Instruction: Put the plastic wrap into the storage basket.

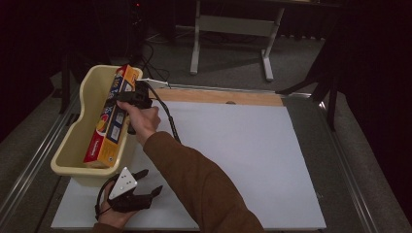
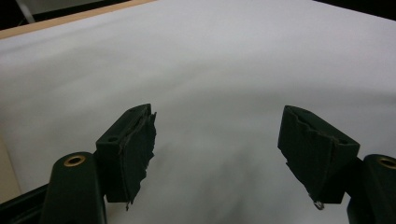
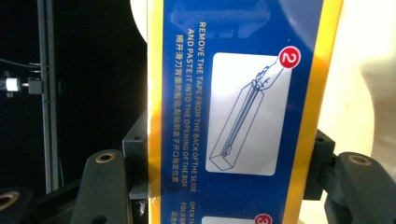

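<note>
A long box [image 1: 111,119] in blue, yellow and red lies slanted in a cream plastic tub [image 1: 83,92] at the table's left, its far end sticking out over the rim. My right gripper [image 1: 127,98] is shut on the box near its far end. In the right gripper view the box's blue instruction panel [image 3: 233,116] sits clamped between both black jaws, the tub wall [image 3: 359,70] pale behind it. My left gripper [image 1: 145,187] rests low at the front left of the table, open with nothing between its fingers [image 2: 133,154].
A white sheet [image 1: 233,155] covers the table, with a wooden strip [image 1: 218,96] along its far edge. Grey floor, cables and a metal stand's legs [image 1: 233,43] lie beyond. The person's brown sleeve [image 1: 194,179] crosses the front of the table.
</note>
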